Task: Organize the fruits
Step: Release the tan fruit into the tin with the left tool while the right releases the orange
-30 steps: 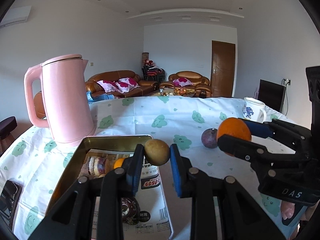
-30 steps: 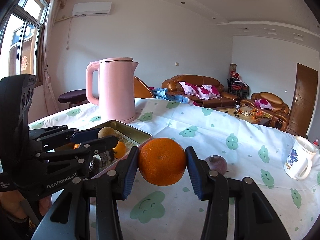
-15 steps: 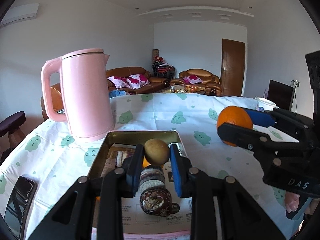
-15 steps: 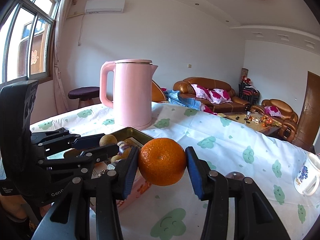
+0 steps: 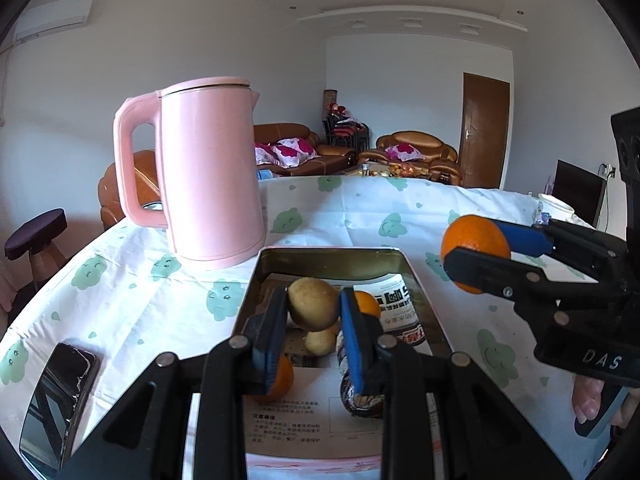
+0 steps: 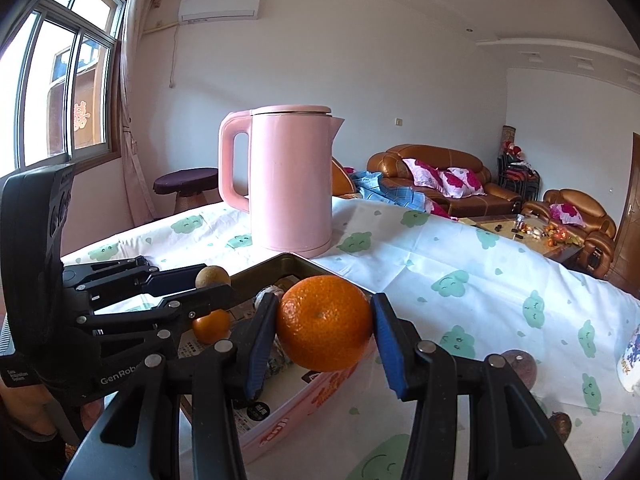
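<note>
My left gripper is shut on a small brown round fruit and hangs over the open metal tin. In the tin lie two small oranges, another small brown fruit and a wrapped snack on printed paper. My right gripper is shut on a large orange just beside the tin's right rim. The left wrist view shows that orange at the right. In the right wrist view the left gripper holds the brown fruit over the tin.
A tall pink kettle stands right behind the tin on the cloud-print tablecloth. A dark phone lies left of the tin. A purple fruit and a patterned white mug sit on the table at the right.
Both grippers have moved left with their fruits. The left one now hangs over the tin's middle, the right one has come up to the tin's edge. The purple fruit has left the left view.
</note>
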